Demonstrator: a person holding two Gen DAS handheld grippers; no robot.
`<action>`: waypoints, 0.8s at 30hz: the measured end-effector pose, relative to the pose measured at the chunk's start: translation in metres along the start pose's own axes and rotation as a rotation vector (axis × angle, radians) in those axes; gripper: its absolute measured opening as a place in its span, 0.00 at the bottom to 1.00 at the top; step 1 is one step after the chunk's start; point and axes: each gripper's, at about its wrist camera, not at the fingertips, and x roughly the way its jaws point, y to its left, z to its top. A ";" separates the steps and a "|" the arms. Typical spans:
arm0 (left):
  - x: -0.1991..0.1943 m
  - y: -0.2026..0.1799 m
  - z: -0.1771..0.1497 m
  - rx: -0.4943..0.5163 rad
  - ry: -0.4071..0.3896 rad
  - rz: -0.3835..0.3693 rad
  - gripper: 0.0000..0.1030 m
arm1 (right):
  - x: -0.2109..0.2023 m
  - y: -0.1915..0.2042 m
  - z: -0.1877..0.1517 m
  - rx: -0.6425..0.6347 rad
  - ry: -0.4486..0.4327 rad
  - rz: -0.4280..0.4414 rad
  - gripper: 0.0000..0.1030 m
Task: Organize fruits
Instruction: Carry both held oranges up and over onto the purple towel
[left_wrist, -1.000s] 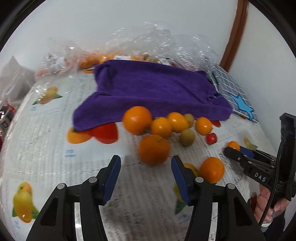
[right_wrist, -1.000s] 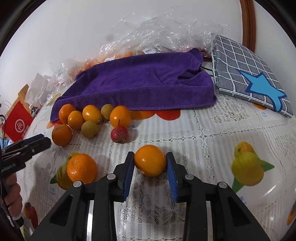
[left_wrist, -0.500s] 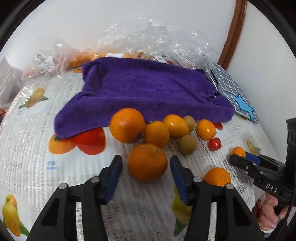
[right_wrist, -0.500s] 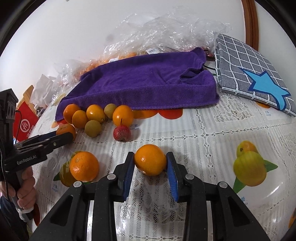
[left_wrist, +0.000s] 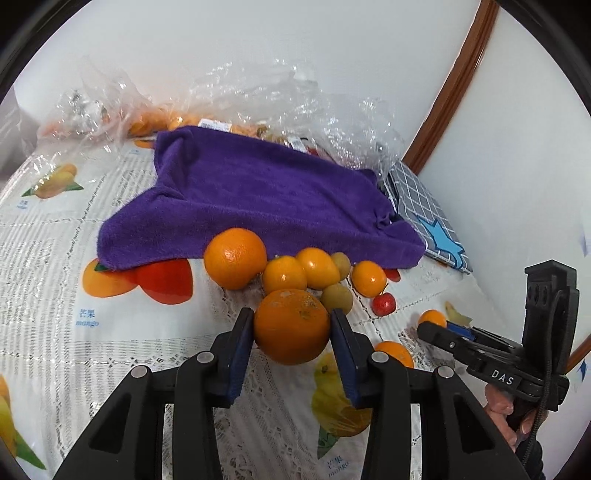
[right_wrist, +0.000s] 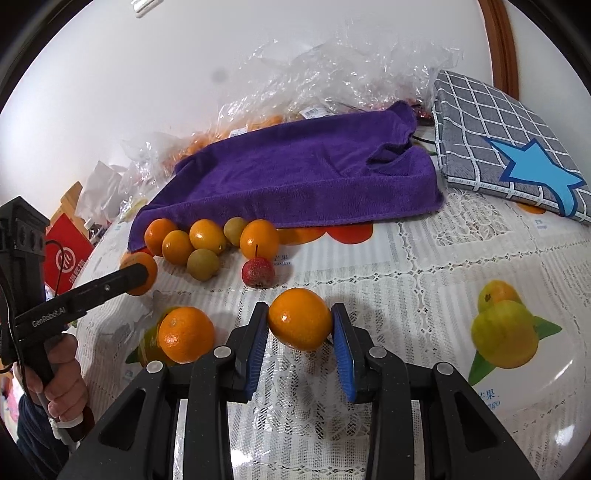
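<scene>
My left gripper (left_wrist: 291, 317) is closing its jaws on a large orange (left_wrist: 291, 326), and both blue pads touch its sides. My right gripper (right_wrist: 300, 314) is shut on a smaller orange (right_wrist: 300, 324) that rests on the fruit-print tablecloth (right_wrist: 424, 280). A cluster of small oranges (left_wrist: 284, 275), a bigger orange (left_wrist: 235, 257), greenish-brown fruits (left_wrist: 337, 298) and a red fruit (left_wrist: 383, 304) lies along the front edge of the purple towel (left_wrist: 258, 199). One loose orange (right_wrist: 186, 334) sits between the two grippers.
Crumpled clear plastic bags (left_wrist: 280, 96) with more fruit lie behind the towel against the wall. A grey checked cushion with a blue star (right_wrist: 509, 147) lies at the right. A red box (right_wrist: 68, 258) stands past the table's left edge. A hand (right_wrist: 62, 384) holds the left gripper's handle.
My left gripper moved forward around the large orange and its jaws narrowed until the pads met it. The right gripper kept still with its orange.
</scene>
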 end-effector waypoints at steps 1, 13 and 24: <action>0.001 -0.002 0.001 0.002 -0.007 0.002 0.38 | 0.000 0.001 0.000 -0.002 0.001 -0.006 0.33; -0.013 -0.003 0.003 0.000 -0.091 0.009 0.38 | -0.013 -0.001 -0.003 0.010 -0.032 -0.066 0.33; -0.030 0.004 0.017 -0.034 -0.128 0.045 0.38 | -0.042 0.003 0.029 -0.007 -0.132 -0.075 0.33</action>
